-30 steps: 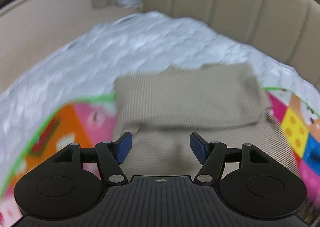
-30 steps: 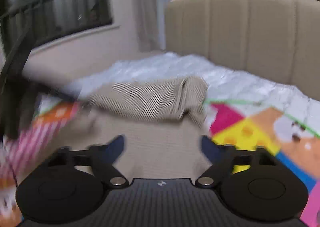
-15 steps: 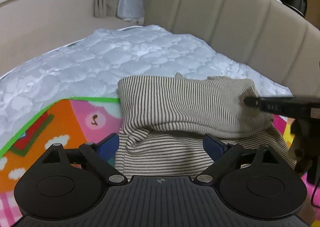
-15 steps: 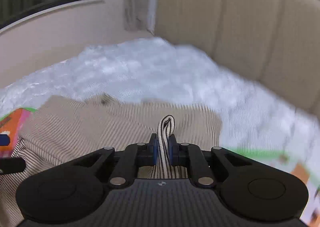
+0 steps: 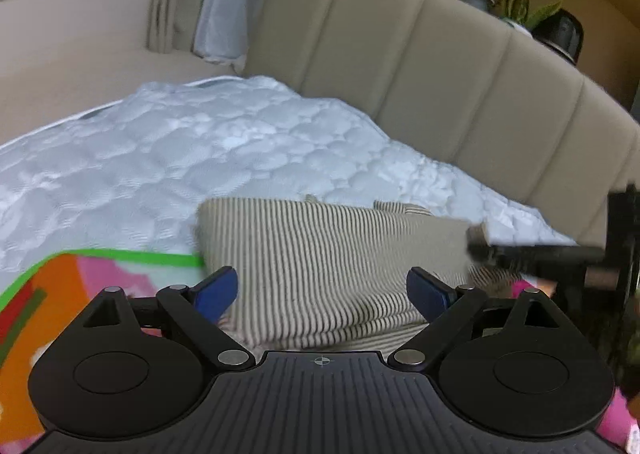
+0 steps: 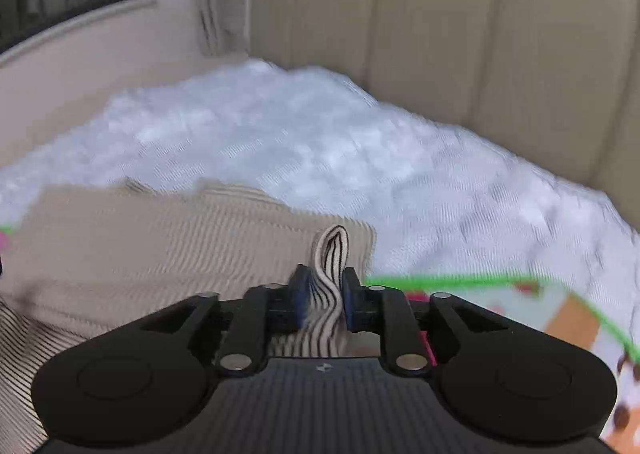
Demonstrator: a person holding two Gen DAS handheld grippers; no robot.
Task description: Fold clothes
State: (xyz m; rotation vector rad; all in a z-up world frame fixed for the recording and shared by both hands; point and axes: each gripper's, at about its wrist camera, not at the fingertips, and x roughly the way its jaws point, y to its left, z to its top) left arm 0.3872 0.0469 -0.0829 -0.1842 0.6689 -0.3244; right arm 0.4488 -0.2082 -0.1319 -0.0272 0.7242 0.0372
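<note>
**Right-hand corner of the shirt now pinched**

On the bed, across the far edge of the play mat [image 5: 120, 258] and onto the white quilt [image 5: 200, 149], lies the striped shirt [image 5: 320, 254], already doubled over once. A second ago both grippers were spread above it. Since then the right gripper [image 6: 323, 296] has closed on the fold's right-hand corner, and a loop of striped cloth [image 6: 332, 250] stands up between its pressed-together pads. It has held that pinch for the last half second. The left gripper [image 5: 322, 288] has stayed spread wide, its blue pads [image 5: 214, 290] either side of the near edge of the fold, gripping nothing. To my eye the next fold is being set up: one corner secured, the left one not yet taken. Behind the quilt stands the padded headboard [image 5: 440, 73].
</note>
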